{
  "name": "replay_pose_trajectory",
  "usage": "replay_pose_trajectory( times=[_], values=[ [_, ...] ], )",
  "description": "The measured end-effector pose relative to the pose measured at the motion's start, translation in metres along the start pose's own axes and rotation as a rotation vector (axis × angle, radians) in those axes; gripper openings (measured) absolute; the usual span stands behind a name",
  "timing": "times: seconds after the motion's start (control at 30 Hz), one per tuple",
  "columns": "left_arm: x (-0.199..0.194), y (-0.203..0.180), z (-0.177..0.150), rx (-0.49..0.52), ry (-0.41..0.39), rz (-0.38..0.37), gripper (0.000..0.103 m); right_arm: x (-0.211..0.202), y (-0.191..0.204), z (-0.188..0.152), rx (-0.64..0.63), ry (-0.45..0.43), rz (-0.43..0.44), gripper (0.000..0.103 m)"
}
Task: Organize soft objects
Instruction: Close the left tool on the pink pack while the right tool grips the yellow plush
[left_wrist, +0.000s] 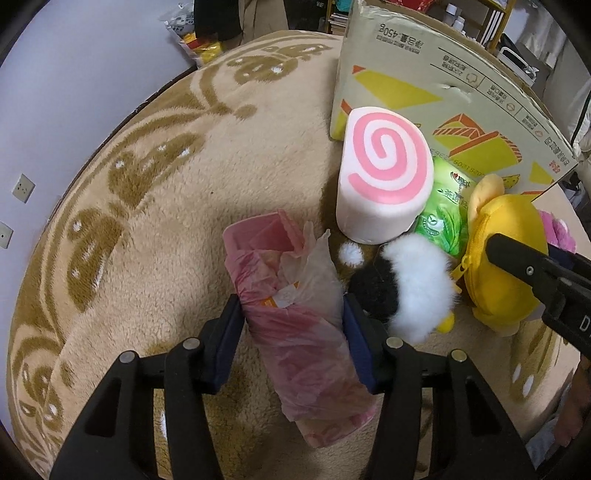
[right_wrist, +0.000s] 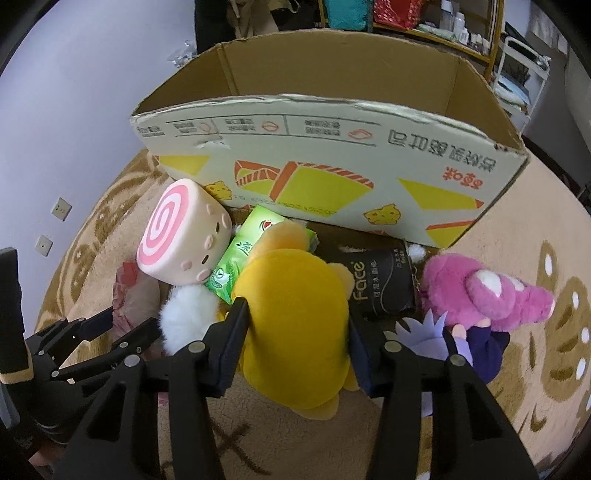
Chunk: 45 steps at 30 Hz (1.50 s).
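My left gripper (left_wrist: 291, 314) is shut on a pink tissue pack in a crumpled plastic bag (left_wrist: 295, 325), lying on the beige carpet. My right gripper (right_wrist: 295, 321) is shut on a yellow plush toy (right_wrist: 295, 314), which also shows in the left wrist view (left_wrist: 506, 236). A pink swirl roll plush (left_wrist: 384, 173) (right_wrist: 181, 236), a green tissue pack (left_wrist: 443, 221) (right_wrist: 247, 254), a black and white fluffy toy (left_wrist: 406, 284), a black Face tissue pack (right_wrist: 384, 284) and a pink plush (right_wrist: 480, 291) lie before the open cardboard box (right_wrist: 332, 177).
A purple-haired doll (right_wrist: 476, 343) lies by my right finger. The box (left_wrist: 443, 74) stands on the patterned carpet (left_wrist: 147, 184). A grey wall with sockets (left_wrist: 22, 188) is on the left. Shelves (right_wrist: 424, 18) stand behind the box.
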<state>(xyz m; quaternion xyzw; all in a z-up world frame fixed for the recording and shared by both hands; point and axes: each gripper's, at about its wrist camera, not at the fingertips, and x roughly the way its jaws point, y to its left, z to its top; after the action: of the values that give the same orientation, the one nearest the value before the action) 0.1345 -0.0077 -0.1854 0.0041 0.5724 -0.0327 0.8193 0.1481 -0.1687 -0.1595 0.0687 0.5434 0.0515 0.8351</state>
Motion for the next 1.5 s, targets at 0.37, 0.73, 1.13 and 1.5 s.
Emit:
replay_pose_trajectory(
  times=[0.37, 0.73, 1.13, 1.5],
  values=[
    [-0.006, -0.008, -0.003, 0.058, -0.033, 0.034, 0.047, -0.010, 0.007, 0.003, -0.017, -0.054, -0.001, 0.042],
    [-0.021, -0.016, -0.012, 0.099, -0.085, 0.032, 0.025, -0.034, 0.002, 0.011, 0.009, -0.135, 0.029, 0.041],
    [-0.041, -0.008, -0.016, 0.056, -0.134, -0.028, 0.018, -0.042, -0.002, 0.012, 0.021, -0.165, 0.039, 0.041],
    [-0.110, -0.015, -0.022, 0.103, -0.408, 0.034, 0.017, -0.073, 0.000, 0.018, 0.009, -0.248, 0.045, 0.041]
  ],
)
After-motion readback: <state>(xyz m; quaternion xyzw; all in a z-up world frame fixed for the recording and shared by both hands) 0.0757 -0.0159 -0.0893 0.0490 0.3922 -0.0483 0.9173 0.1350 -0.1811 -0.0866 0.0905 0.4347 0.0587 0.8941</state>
